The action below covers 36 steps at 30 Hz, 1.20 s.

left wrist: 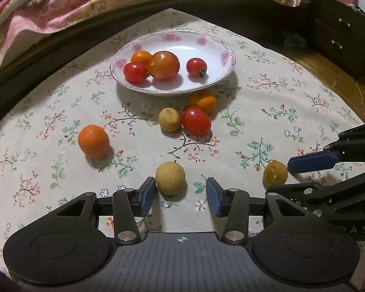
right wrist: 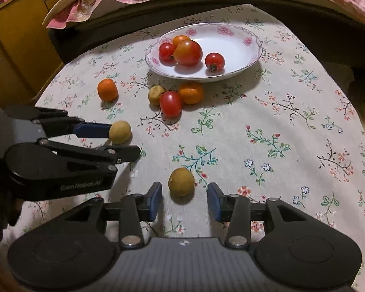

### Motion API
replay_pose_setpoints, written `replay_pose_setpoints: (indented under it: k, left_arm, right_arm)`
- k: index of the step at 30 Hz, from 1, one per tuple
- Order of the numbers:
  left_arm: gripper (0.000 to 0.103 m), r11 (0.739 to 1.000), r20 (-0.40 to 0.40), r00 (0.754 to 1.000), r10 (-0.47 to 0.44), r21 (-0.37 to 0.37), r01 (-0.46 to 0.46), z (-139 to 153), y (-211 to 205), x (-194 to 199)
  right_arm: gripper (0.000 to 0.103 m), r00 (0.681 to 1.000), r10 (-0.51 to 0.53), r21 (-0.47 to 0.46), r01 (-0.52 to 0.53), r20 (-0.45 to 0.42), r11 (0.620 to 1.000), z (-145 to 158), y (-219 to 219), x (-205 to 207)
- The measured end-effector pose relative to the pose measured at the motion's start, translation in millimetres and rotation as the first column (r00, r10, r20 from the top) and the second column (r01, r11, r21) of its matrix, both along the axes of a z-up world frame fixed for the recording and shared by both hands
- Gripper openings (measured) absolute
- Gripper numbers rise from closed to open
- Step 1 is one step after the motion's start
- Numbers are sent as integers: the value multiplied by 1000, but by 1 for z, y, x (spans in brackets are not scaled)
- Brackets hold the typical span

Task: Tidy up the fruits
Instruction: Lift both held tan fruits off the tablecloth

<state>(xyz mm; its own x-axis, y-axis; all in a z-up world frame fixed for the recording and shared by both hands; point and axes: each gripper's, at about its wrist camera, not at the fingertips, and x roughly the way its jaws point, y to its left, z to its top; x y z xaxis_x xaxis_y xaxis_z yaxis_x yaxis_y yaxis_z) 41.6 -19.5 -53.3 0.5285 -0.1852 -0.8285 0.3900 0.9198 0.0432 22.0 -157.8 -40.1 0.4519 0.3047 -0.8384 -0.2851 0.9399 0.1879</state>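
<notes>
Orange (left wrist: 93, 141) sits loose at left. Left gripper (left wrist: 181, 196) jaws spread, tan fruit (left wrist: 170, 178) just ahead between the pads, no contact. Plate (left wrist: 214, 77) at centre back holds four tomatoes. Right gripper (right wrist: 185, 202) also spread, around a second tan fruit (right wrist: 181, 181), not touching.

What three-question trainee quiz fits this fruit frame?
1. True or false: the plate holds four fruits.
2. Which fruit lies at the fingertips of the left gripper? A) tan round fruit B) red tomato C) orange
3. Fill in: ___ fruits lie on the tablecloth, off the plate.
Key: 1 true; 2 A; 3 six.
</notes>
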Motion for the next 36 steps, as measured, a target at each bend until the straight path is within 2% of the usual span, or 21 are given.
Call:
replay_pose_setpoints:
  k: [8, 14, 19, 23, 25, 36]
  left_arm:
    - [54, 999, -12, 1000, 12, -35, -12, 1, 4, 1]
    - [58, 999, -6, 1000, 24, -40, -25, -1, 7, 4]
    - [57, 999, -1, 1000, 24, -39, -24, -2, 5, 5]
    - [42, 999, 3, 999, 35, -33, -35, -2, 7, 5]
    - [36, 999, 1, 999, 39, -31, -39, -1, 7, 6]
    - [34, 999, -13, 999, 33, -1, -33, 8, 5, -7]
  right_arm:
    - [44, 1000, 11, -20, -11, 16, 1000, 2, 15, 2]
    - [43, 1000, 8, -32, -7, 18, 999, 1, 18, 5]
    - [43, 1000, -4, -31, 4, 2, 1000, 1, 12, 4]
    - [29, 1000, -20, -51, 20, 0, 998, 0, 11, 4]
    - [28, 1000, -26, -40, 26, -4, 999, 0, 10, 5]
    - [27, 999, -36, -44, 36, 5, 998, 4, 13, 5]
